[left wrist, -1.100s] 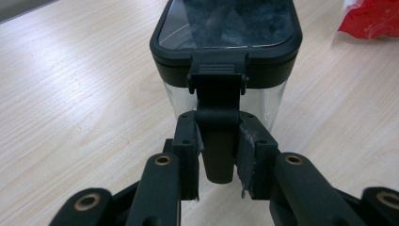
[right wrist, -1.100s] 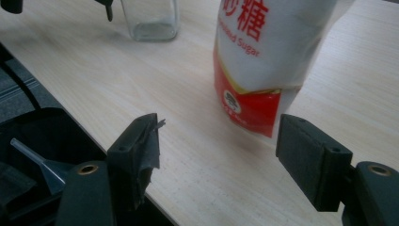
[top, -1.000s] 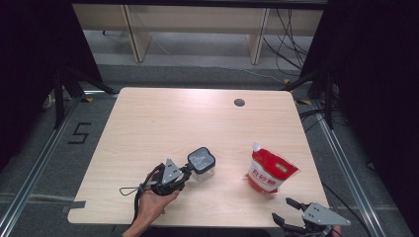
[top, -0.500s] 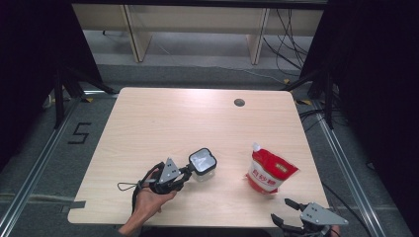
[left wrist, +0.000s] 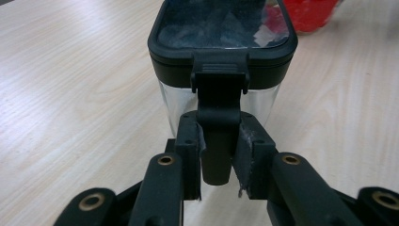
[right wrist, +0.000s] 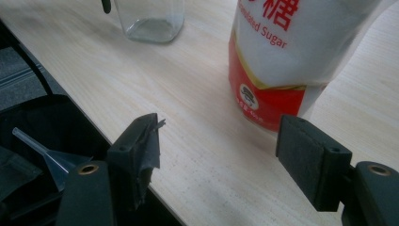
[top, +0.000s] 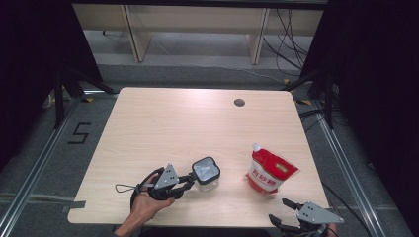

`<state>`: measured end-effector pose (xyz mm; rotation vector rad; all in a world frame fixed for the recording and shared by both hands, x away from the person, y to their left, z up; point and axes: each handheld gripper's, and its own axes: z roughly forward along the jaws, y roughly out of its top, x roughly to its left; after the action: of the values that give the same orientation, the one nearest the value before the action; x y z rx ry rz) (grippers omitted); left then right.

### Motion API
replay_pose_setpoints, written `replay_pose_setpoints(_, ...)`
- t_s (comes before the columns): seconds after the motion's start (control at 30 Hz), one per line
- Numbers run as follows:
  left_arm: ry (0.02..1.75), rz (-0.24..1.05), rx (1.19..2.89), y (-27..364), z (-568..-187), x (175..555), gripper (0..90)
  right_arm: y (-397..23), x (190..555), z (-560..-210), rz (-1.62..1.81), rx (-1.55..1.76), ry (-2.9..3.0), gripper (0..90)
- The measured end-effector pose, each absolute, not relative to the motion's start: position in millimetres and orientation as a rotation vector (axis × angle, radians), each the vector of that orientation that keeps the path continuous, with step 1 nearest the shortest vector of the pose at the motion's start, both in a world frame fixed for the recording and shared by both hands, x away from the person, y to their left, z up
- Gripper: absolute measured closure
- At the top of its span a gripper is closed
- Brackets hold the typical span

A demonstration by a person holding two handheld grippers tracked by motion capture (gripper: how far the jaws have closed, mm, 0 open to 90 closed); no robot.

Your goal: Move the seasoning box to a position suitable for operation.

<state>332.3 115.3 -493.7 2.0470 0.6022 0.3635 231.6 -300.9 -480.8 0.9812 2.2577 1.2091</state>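
Broadly, the table (top: 163,123) is a pale wooden top with a small dark round grommet (top: 239,102) near its far edge. On its near right part stands the pouch (top: 269,172), a red and white sugar bag with a white spout at its upper left corner; the right gripper view shows its lower front (right wrist: 277,61), with the word Sugar and a round emblem on the red band.

To the left of the pouch, and apart from it, sits the jar (top: 206,174), a clear square container with a black-rimmed lid and a clear lid window. In the left gripper view, the jar (left wrist: 221,52) stands upright on the wood, and a black latch (left wrist: 219,113) hangs down from the lid's front edge.

At the near left, a hand (top: 146,207) holds the left gripper (top: 190,181), whose pads (left wrist: 190,150) are clamped on that latch from both sides.

At the near right edge, the right gripper (top: 279,210) hovers off the table's rim, short of the pouch. Its jaws stand wide apart with nothing between them, and one pad (right wrist: 143,141) is frayed.
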Motion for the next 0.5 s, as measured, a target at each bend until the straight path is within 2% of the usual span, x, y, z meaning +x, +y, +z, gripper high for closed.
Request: replay_pose_setpoints(0.5, 0.446, 0.284, 2.058, 106.4, -494.9, 324.5, 72.3, -288.9, 233.1, -479.3, 1.231, 0.95, 2.279, 31.9)
